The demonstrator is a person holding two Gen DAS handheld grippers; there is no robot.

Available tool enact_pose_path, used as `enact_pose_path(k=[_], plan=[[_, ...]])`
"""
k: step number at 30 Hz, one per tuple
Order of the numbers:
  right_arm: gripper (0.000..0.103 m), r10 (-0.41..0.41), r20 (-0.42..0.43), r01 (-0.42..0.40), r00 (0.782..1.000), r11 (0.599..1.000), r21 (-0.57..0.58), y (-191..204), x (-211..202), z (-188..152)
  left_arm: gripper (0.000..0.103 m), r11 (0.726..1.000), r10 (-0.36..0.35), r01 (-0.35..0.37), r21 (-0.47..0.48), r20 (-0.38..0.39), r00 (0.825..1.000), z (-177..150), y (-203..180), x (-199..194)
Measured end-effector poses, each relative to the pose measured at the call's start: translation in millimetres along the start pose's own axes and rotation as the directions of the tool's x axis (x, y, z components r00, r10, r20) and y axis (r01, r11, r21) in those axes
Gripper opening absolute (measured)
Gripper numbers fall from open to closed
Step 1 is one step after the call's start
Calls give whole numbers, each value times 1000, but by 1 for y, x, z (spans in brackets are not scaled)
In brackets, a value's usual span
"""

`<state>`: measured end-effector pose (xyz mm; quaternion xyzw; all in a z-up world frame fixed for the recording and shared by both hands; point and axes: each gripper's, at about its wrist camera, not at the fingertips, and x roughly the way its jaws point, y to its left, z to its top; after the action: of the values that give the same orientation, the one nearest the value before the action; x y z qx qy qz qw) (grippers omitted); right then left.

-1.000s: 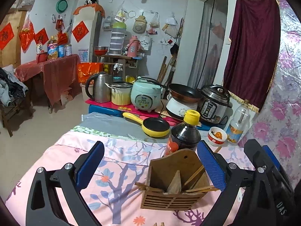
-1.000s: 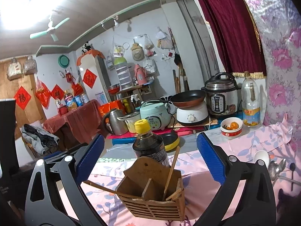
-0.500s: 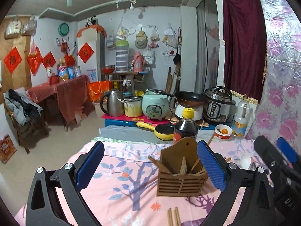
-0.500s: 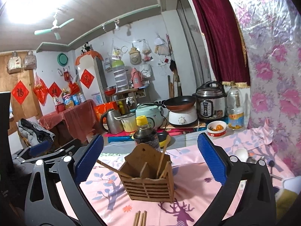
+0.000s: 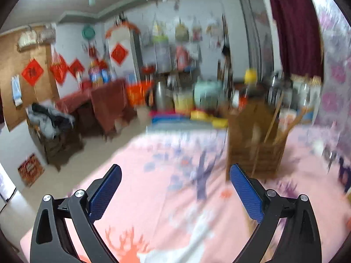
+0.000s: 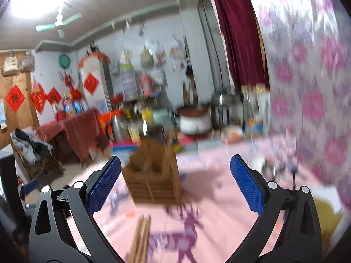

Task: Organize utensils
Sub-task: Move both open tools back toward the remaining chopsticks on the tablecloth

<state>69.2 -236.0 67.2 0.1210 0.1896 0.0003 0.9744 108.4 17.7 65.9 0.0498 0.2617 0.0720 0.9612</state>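
Observation:
A wooden utensil holder (image 5: 255,140) with several chopsticks stands on the pink flowered tablecloth (image 5: 175,197); it also shows in the right wrist view (image 6: 153,175). Both views are blurred. My left gripper (image 5: 175,194) is open and empty, above the cloth, left of and nearer than the holder. My right gripper (image 6: 175,185) is open and empty, a little nearer than the holder. Loose wooden chopsticks (image 6: 140,239) lie on the cloth below it. Spoons (image 6: 272,168) lie at the right.
A dark sauce bottle with a yellow cap (image 5: 250,83) stands behind the holder. Beyond the table are a kettle (image 5: 161,96), rice cookers (image 6: 195,120) and pans. A yellow sponge (image 6: 326,217) lies at the right. The flowered wall (image 6: 307,87) closes the right side.
Both grippers have pulled back and away from the holder, which now looks farther off. The left view has swung left, the holder now at its right. Both stay open.

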Motion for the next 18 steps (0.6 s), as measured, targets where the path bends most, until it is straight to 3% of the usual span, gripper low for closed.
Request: enact_pose_path(k=[2, 3, 5, 7, 12, 16, 18], plan=[[96, 15, -108, -12, 994, 1000, 29, -10, 17, -24, 97, 999, -34, 34, -6, -60, 998, -8, 4, 13], [96, 26, -199, -17, 980, 999, 48, -14, 32, -36, 97, 999, -37, 36, -14, -80, 996, -11, 5, 18], [96, 56, -293, -35, 954, 996, 77, -16, 48, -47, 97, 999, -41, 40, -18, -103, 994, -12, 6, 24], [96, 69, -325, -47, 943, 996, 75, -13, 53, -51, 97, 999, -50, 49, -12, -104, 993, -13, 6, 25], [96, 7, -374, -23, 927, 999, -37, 2, 62, -62, 97, 998, -49, 52, 24, -111, 993, -16, -4, 29], [96, 2, -458, -52, 889, 994, -95, 16, 72, -81, 97, 998, -44, 48, 29, -137, 990, -15, -5, 37], [96, -4, -473, -62, 881, 990, -124, 21, 74, -88, 97, 998, -50, 53, 20, -148, 988, -16, -4, 40]])
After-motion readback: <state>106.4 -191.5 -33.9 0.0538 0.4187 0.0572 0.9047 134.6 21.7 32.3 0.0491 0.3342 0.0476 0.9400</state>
